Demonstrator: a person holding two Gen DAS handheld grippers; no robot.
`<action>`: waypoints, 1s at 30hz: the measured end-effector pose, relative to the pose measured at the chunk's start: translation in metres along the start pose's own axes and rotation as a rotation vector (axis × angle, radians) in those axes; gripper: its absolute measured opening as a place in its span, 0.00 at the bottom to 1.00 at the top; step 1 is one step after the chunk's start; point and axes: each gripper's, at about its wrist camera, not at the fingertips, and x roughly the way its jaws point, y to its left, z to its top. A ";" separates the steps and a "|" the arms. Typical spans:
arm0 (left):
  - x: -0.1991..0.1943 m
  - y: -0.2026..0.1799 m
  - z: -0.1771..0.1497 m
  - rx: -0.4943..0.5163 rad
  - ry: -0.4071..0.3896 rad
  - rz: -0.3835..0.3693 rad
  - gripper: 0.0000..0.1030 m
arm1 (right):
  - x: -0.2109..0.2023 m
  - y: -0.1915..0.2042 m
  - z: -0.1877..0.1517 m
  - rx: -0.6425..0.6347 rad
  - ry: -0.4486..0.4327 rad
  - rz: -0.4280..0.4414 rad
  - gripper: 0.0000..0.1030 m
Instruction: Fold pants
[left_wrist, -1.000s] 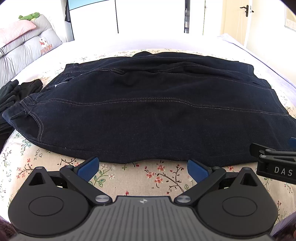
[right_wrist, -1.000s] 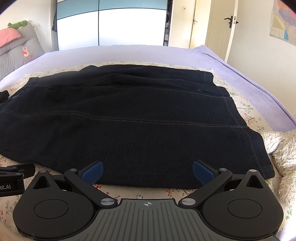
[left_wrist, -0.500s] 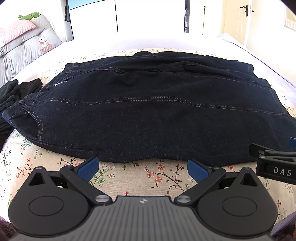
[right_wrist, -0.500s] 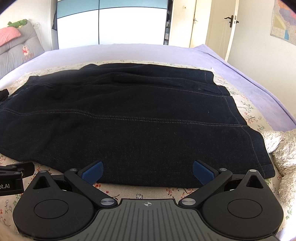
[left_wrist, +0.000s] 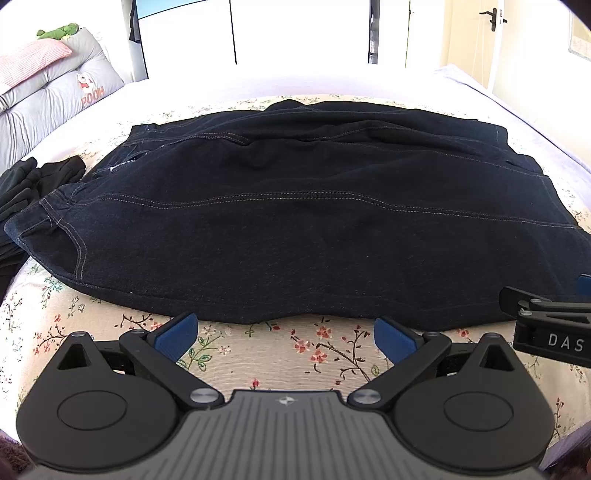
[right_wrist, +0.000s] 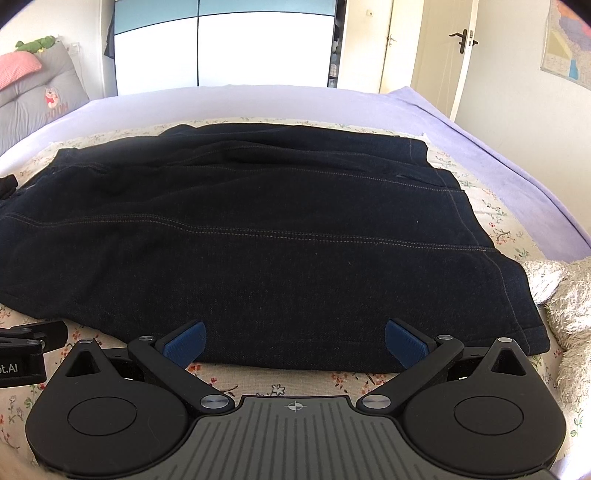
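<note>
Dark navy jeans (left_wrist: 295, 221) (right_wrist: 258, 240) lie flat across the floral bedsheet, folded lengthwise, with pale stitching lines running left to right. My left gripper (left_wrist: 290, 338) stands open just short of the jeans' near edge, over bare sheet, holding nothing. My right gripper (right_wrist: 293, 345) is open too, its blue fingertips (right_wrist: 184, 343) at the near hem, with the fabric edge lying between them. In the left wrist view the right gripper (left_wrist: 546, 325) shows at the right edge.
A pile of black clothes (left_wrist: 33, 184) lies left of the jeans. A fluffy white blanket (right_wrist: 565, 302) sits at the right. Grey cushions (left_wrist: 48, 96) line the far left. The floral sheet (left_wrist: 280, 354) covers a lilac bed (right_wrist: 498, 155); a door (right_wrist: 461, 55) stands behind.
Both grippers have stayed open and almost still. The right wrist view has crept slightly toward the jeans' near hem.
</note>
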 end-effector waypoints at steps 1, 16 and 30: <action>0.000 0.000 0.000 0.000 0.000 0.002 1.00 | 0.000 0.000 0.000 0.000 0.001 0.000 1.00; 0.020 0.041 0.004 -0.057 0.031 0.088 1.00 | 0.013 -0.007 -0.004 -0.017 0.064 -0.005 1.00; 0.056 0.188 -0.002 -0.452 0.103 0.212 1.00 | 0.028 -0.016 -0.024 -0.135 0.083 0.003 1.00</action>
